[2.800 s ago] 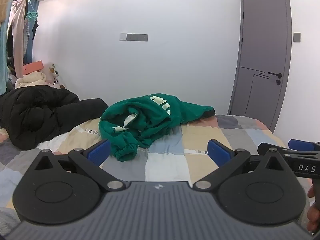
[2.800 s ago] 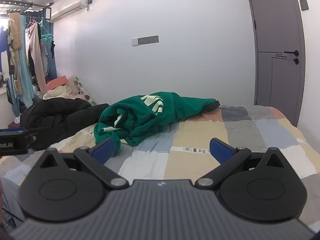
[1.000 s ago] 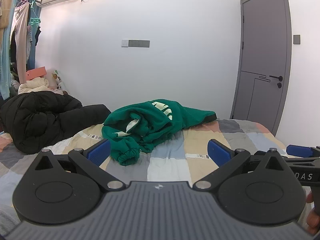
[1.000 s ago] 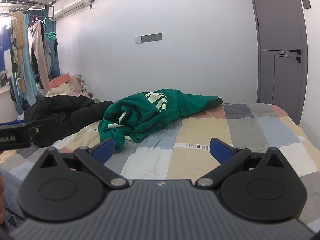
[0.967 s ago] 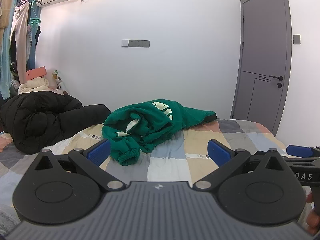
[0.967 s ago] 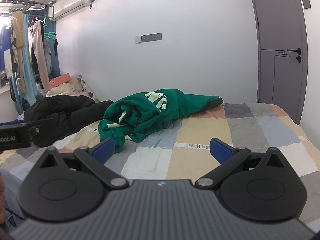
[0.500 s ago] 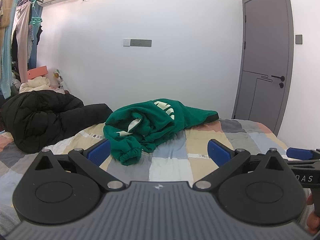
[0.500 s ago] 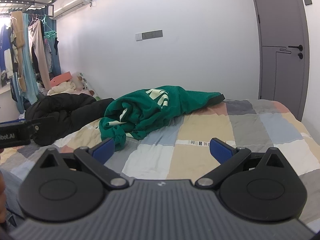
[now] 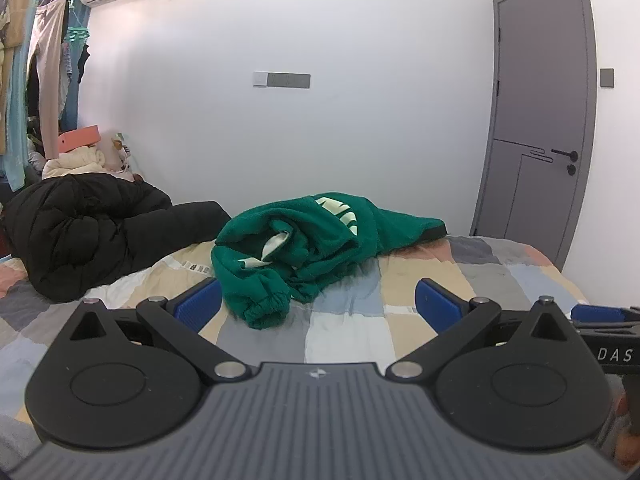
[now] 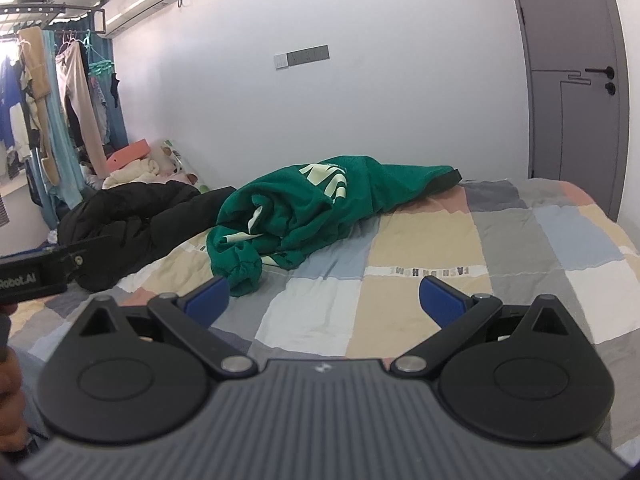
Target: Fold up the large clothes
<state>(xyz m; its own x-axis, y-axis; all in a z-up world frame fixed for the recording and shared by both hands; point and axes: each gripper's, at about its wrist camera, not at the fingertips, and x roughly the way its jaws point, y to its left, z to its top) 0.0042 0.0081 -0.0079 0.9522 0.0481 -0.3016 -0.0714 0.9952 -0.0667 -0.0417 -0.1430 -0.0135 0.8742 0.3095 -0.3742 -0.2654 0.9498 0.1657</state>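
From the left wrist camera, the left tongs [image 9: 318,300] stand wide open, their smooth blue pads apart and holding nothing. Just ahead, slightly left of the gap, a fleecy green sweatshirt [image 9: 308,240] lies crumpled in a lumpy heap on the patchwork quilt [image 9: 344,332], its ribbed cuff nearest. A puffy black coat [image 9: 92,224] is bundled farther left.

From the right wrist camera, the right tongs [image 10: 324,294] also gape open and empty above the quilt's flat squares. The sweatshirt [image 10: 304,212] sits ahead and left of them, pale lettering showing on its folds. A flat grey door [image 10: 576,68] stands far right.
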